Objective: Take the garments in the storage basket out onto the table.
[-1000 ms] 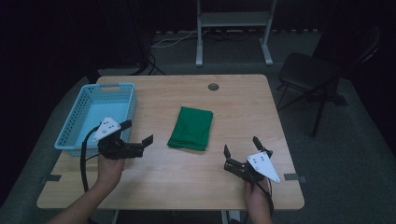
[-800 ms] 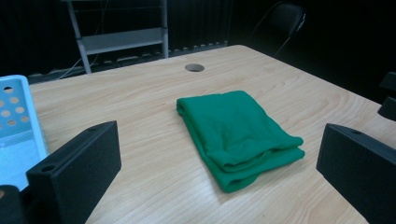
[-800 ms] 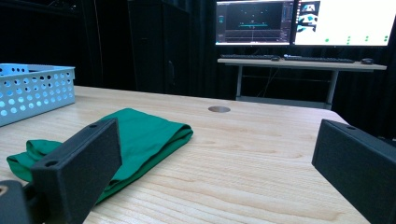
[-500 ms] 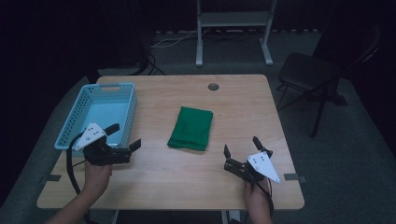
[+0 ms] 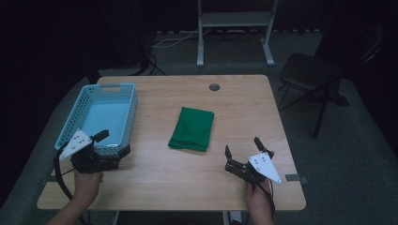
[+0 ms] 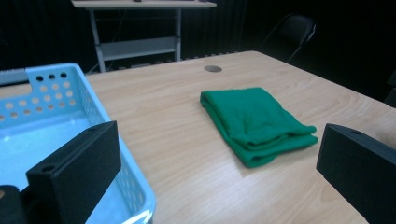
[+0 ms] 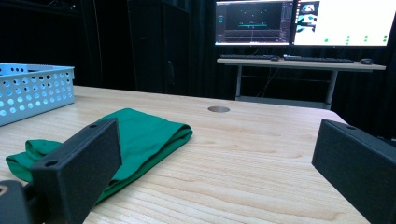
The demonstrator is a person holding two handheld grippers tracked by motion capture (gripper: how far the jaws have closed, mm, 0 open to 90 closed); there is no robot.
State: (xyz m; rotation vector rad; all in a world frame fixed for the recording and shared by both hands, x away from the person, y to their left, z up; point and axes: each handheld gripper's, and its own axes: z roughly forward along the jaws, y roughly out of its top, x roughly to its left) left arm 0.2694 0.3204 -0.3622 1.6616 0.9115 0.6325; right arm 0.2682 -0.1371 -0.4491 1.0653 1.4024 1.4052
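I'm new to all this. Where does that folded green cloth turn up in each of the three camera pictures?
High view: the green cloth lies mid-table, right of the blue basket.
Left gripper view: the cloth sits centre-right, beyond the basket corner.
Right gripper view: the cloth lies lower left, behind the near jaw.
Shared landmark: the round table hole, beyond the cloth.

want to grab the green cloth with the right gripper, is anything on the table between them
Nothing visible. The right gripper sits open near the table's front edge, and only bare wood lies between it and the green cloth. The blue basket stands off to the far side of the cloth.
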